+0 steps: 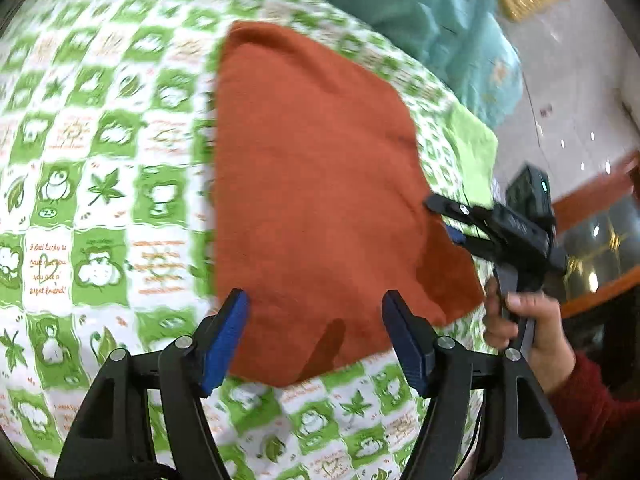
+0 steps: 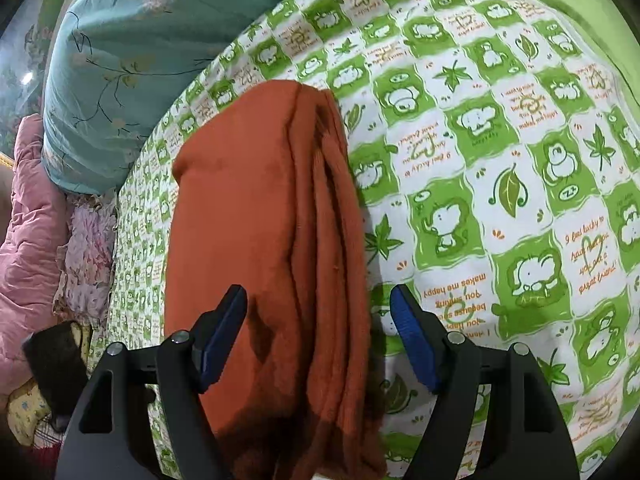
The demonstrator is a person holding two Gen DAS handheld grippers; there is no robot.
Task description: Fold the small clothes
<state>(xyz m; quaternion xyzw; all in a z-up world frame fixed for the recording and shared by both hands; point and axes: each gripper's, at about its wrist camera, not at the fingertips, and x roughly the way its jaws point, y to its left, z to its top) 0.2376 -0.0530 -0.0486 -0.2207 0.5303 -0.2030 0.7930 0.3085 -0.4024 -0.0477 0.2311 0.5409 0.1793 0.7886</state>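
Left tool (image 1: pixel 316 336) stood released over the folded orange cloth (image 1: pixel 316 184) on the bed (image 1: pixel 100 184). Through the right view, I saw my right tool (image 2: pixel 318 334) released too, straddling its stacked edges; I'd press those layers flat next.

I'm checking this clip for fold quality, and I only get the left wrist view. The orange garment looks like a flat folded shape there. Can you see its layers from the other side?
Observer: Yes. In the right wrist view the orange garment shows several stacked folded edges running along its right side.
Reviewer: Is the right hand-held gripper clamped on it?
Observer: No. The right hand-held gripper stands open, its blue pads apart with the cloth lying between and below them.
Reviewer: Anything beyond the far end of the bed sheet I can't see?
Observer: A pink quilted cover lies bunched beside the teal floral duvet, left of the green patterned sheet.
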